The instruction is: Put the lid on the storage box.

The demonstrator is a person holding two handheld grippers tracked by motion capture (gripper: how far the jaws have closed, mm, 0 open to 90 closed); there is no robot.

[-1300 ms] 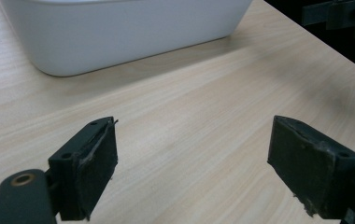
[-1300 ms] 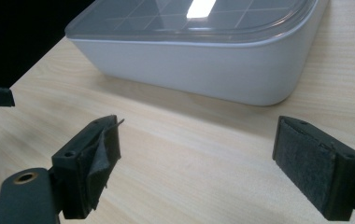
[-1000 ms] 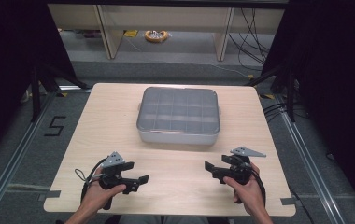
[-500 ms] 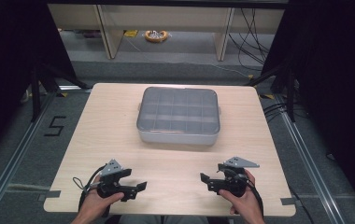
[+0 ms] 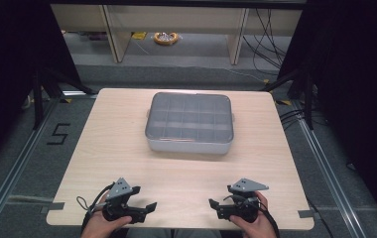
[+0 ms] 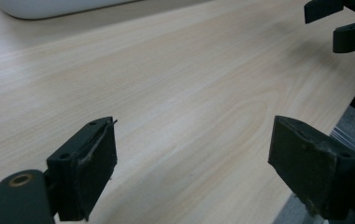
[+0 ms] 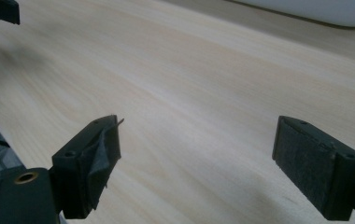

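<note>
1. The left gripper [image 5: 147,208] is at the near edge of the table [image 5: 117,148], on the left side. Its jaws stand wide apart and hold nothing; in the left gripper view only bare light wood lies between the left gripper [image 6: 192,172] jaws.
2. The right gripper [image 5: 215,206] is at the near edge too, on the right side. Its jaws are also wide apart and empty, and the right gripper [image 7: 196,172] looks over bare wood.
3. The two grippers point toward each other, with a clear gap of table between them. Each one is held by a hand that comes in from the bottom of the high view.
4. The grey compartment box [image 5: 190,124] rests near the middle of the table, a little toward the far side, well apart from both grippers. It is closed with a clear lid, and the dividers show through it.
5. In the left gripper view the box [image 6: 59,7] is a pale edge at the top left; in the right gripper view the box [image 7: 320,10] is at the top right.
</note>
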